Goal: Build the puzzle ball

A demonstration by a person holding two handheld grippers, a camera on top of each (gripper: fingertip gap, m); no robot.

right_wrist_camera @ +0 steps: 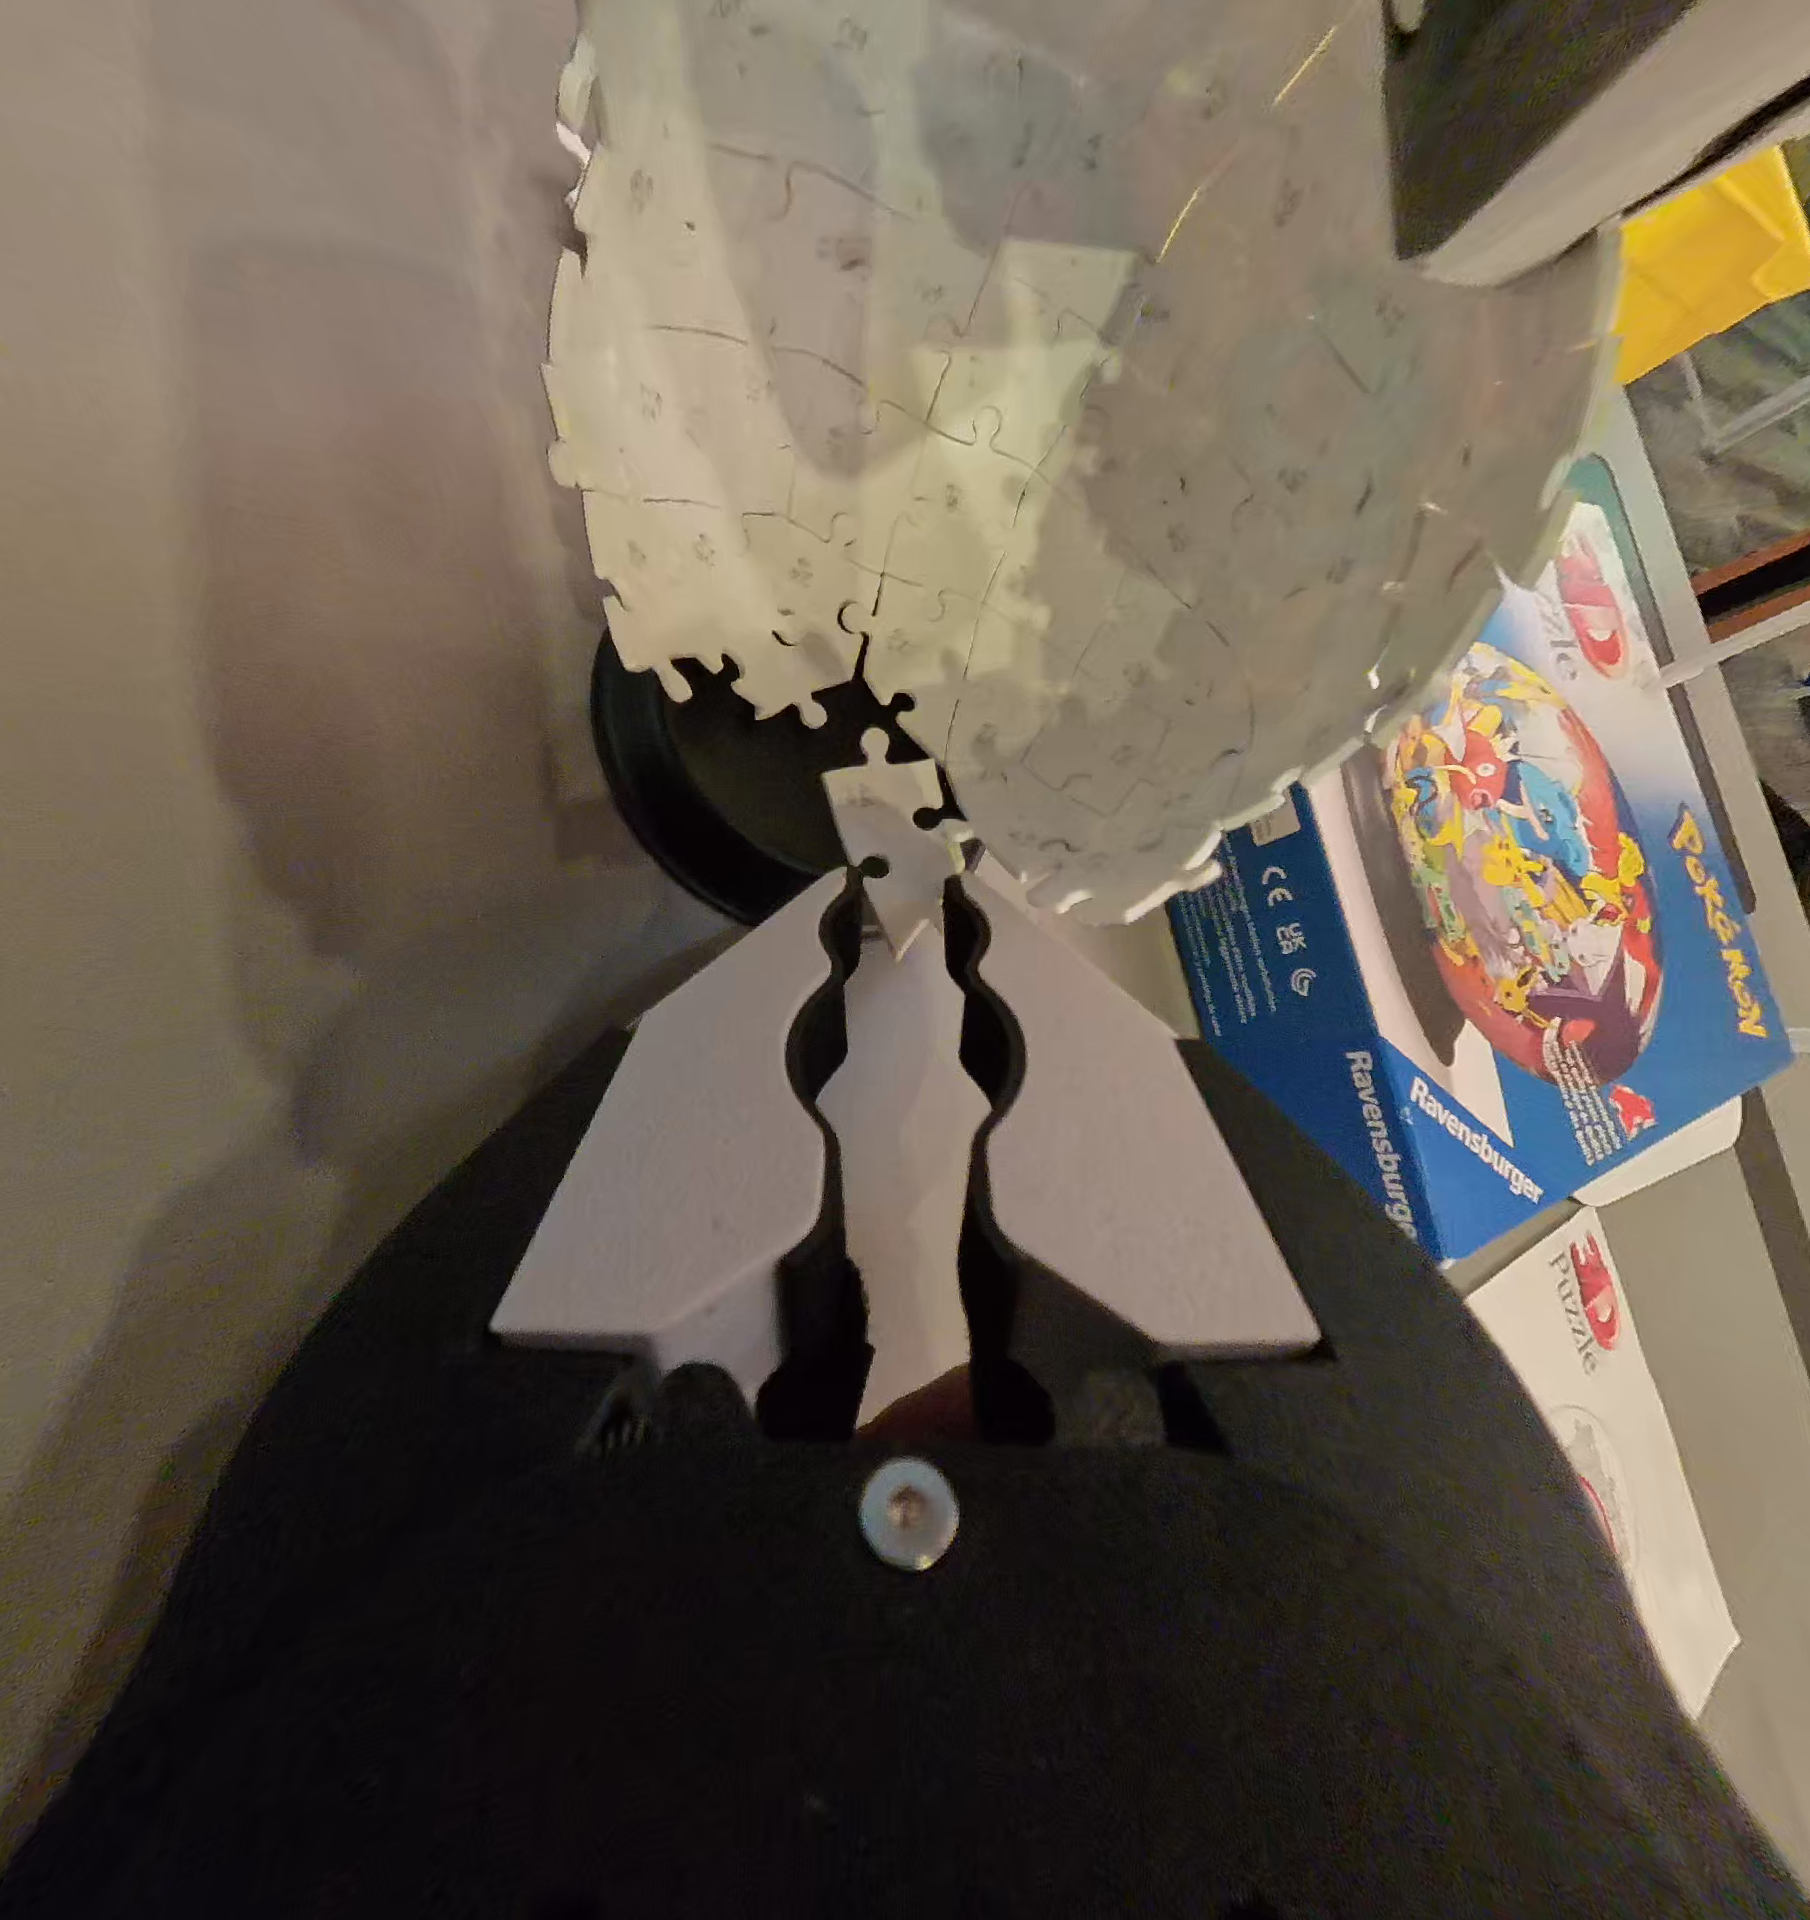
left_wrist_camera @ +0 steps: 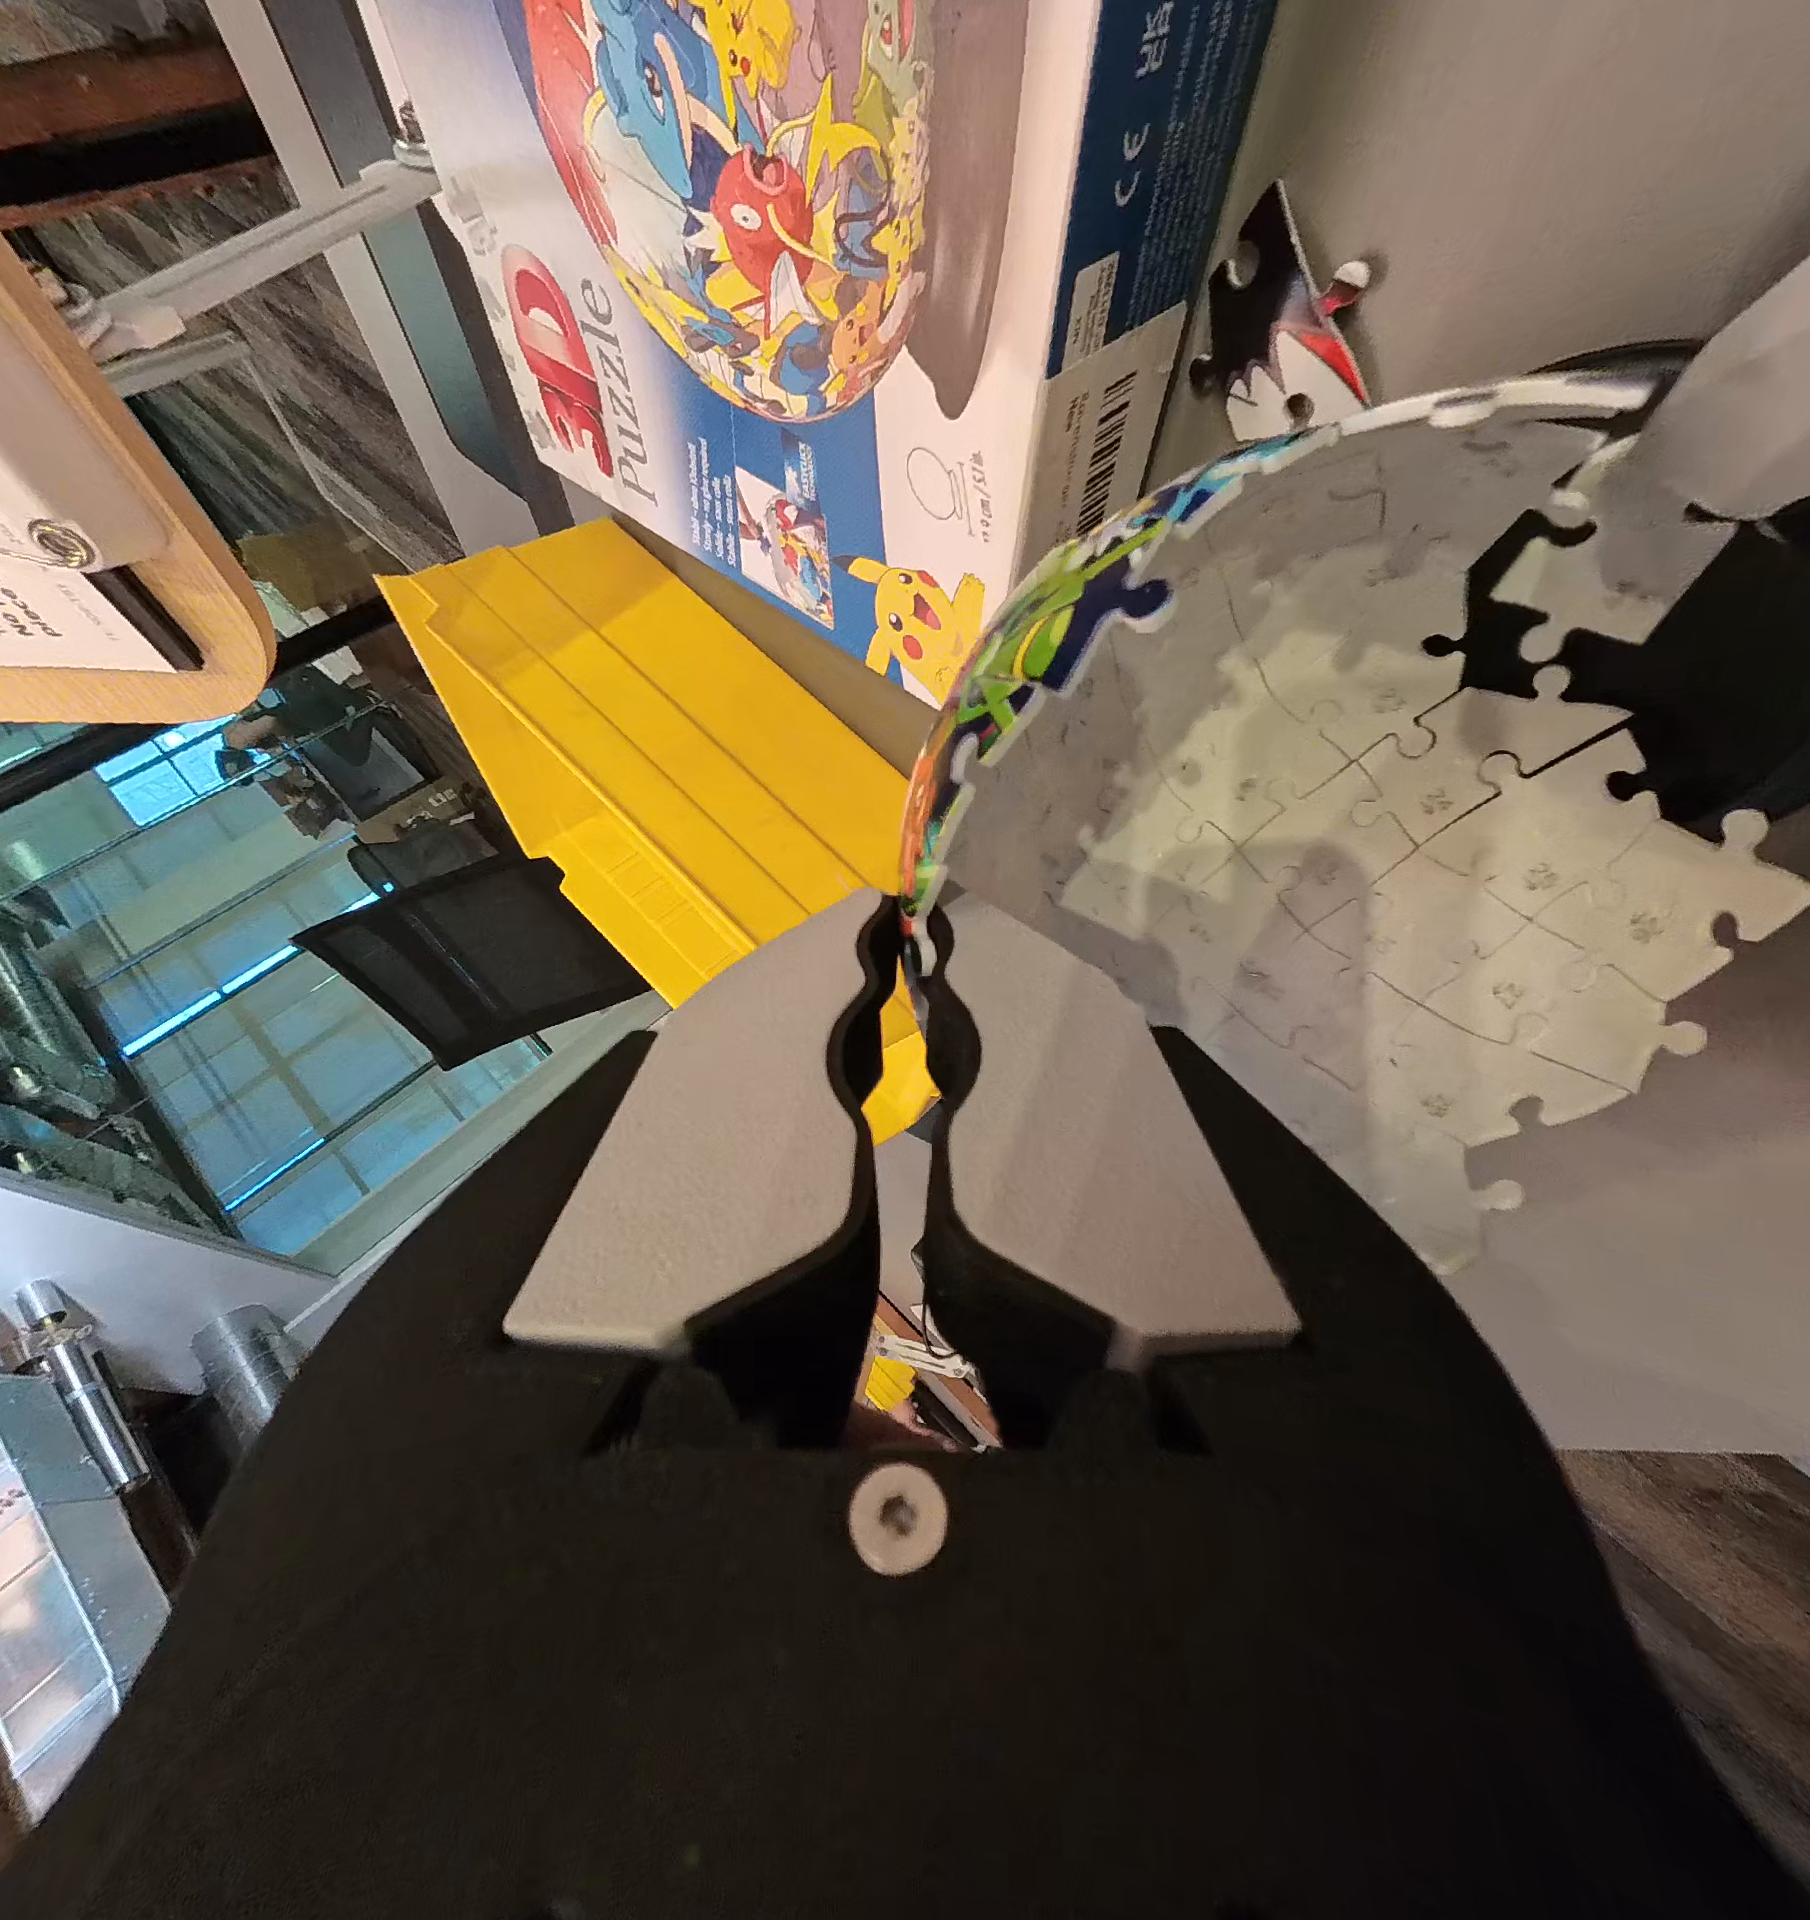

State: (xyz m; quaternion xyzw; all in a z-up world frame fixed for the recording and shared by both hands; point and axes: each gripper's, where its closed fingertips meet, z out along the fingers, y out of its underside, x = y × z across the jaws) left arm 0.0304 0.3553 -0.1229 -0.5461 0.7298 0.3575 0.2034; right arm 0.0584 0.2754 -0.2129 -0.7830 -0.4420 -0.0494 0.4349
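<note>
Ball shell [left_wrist_camera: 1379,831] rim pinched between closed left gripper [left_wrist_camera: 909,940] fingertips, loose piece [right_wrist_camera: 896,831] clamped in right gripper [right_wrist_camera: 906,914], touching shell's open edge, box [right_wrist_camera: 1503,935] beside.

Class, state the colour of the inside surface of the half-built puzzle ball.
Plain white to pale grey, with faint small marks; the half-built puzzle ball shows it best in the right wrist view.

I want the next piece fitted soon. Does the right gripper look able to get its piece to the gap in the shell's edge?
Probably yes: the right gripper holds the loose piece just short of the notch in the puzzle shell, with nothing between them.
</note>
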